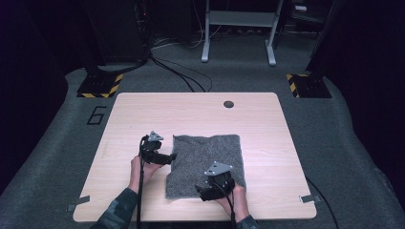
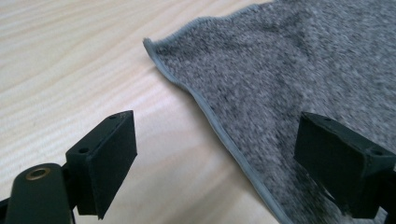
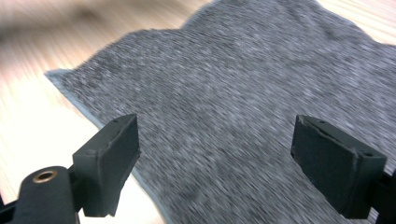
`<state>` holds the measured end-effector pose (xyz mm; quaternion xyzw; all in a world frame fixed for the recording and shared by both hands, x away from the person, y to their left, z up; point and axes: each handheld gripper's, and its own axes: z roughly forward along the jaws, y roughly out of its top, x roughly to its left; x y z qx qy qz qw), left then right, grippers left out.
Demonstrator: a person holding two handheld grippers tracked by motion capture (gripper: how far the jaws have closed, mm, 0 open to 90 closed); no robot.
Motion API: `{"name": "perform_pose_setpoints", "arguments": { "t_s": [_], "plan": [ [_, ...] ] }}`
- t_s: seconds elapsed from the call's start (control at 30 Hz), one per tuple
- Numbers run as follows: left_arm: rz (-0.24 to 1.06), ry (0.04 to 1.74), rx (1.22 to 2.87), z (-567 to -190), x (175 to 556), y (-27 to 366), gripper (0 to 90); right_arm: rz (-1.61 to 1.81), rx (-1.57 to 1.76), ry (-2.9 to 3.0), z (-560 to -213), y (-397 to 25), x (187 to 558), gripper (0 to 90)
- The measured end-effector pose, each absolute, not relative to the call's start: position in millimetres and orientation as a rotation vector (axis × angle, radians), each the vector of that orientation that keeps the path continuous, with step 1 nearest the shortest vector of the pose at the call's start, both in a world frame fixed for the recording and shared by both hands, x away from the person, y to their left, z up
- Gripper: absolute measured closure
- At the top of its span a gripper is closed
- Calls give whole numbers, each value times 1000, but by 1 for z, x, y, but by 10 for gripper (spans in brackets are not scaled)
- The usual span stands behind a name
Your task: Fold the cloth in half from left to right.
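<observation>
Lying flat just below the middle of the high view, the grey, roughly square terry-cloth towel (image 1: pixel 206 164) rests on the pale wooden table (image 1: pixel 143 109), its far edge a little wavy and its near edge close to the table's front rim. It looks soft, limp and light: it should drape and fold wherever it is lifted, and the looped pile ought to give the black pads good friction, so slipping seems a small risk compared with the cloth sagging or dragging along the wood. The stitched hem (image 2: pixel 224 135) is the sensible place to take hold, since it is slightly thicker and firmer than the body of the cloth. The left gripper (image 1: pixel 160 155) sits at the towel's left edge, towards the centre left of the high view; in the left gripper view its jaws stand wide apart, one over bare wood and the other over the pile, straddling the hem with nothing between them. The right gripper (image 1: pixel 216 183) hovers at the lower right part of the towel near the front edge, jaws likewise spread and empty. The right gripper view is blurred, so whether its pads touch the cloth is hard to say. Pinching a corner or a hem with each gripper would probably keep the towel taut enough to control.
</observation>
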<state>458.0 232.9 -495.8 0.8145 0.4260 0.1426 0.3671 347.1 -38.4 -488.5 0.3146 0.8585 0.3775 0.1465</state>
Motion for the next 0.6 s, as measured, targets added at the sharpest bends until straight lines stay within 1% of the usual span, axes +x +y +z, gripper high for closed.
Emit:
{"name": "perform_pose_setpoints", "arguments": {
  "t_s": [0.6],
  "plan": [
    [383,1167,2093,-507,506,220,161,1155,738,2562,-491,32,332,158]
  ]
}}
